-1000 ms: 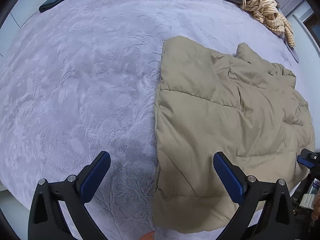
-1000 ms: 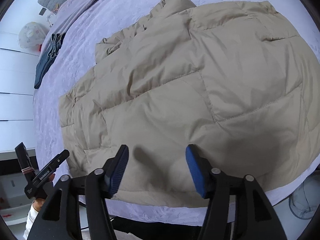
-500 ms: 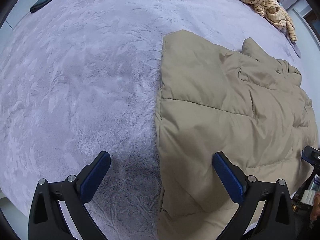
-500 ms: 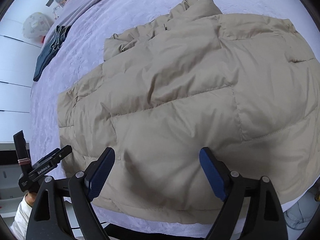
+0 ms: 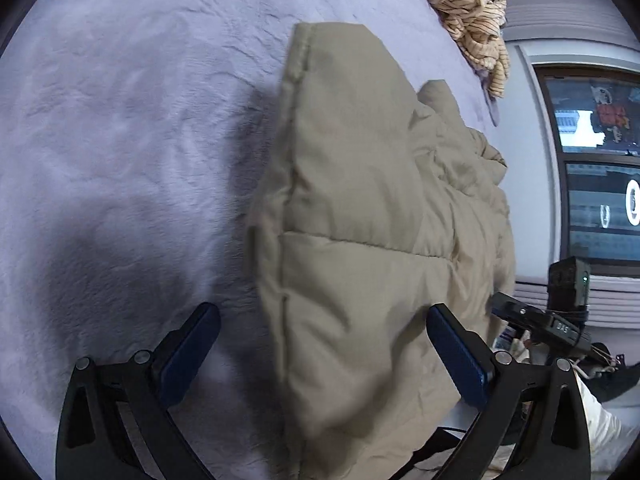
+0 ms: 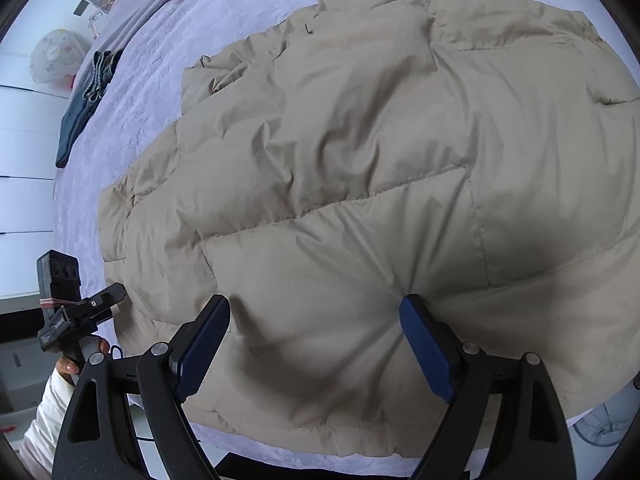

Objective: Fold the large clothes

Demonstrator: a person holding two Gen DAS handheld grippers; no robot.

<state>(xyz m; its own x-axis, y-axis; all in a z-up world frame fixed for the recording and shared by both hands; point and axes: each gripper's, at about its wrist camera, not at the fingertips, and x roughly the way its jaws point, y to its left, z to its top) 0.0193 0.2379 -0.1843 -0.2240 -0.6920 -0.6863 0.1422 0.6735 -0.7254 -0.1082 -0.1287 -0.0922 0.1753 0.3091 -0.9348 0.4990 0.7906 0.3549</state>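
Nearest the cameras, both the left gripper [image 5: 320,344] and the right gripper [image 6: 316,328] are held with jaws spread, empty. Beyond, the tan puffer jacket [image 6: 360,184] is spread on the lilac bed [image 5: 120,120]; soft, bulky, probably slippery, it is best taken at the hem.

Scene evenly lit by soft, cool daylight. Dark soft shadows cast on bedspread [image 5: 120,140] and jacket [image 6: 360,200] near blue pads. Left view smeared by motion blur. Strong fisheye bending, black vignette at corners.
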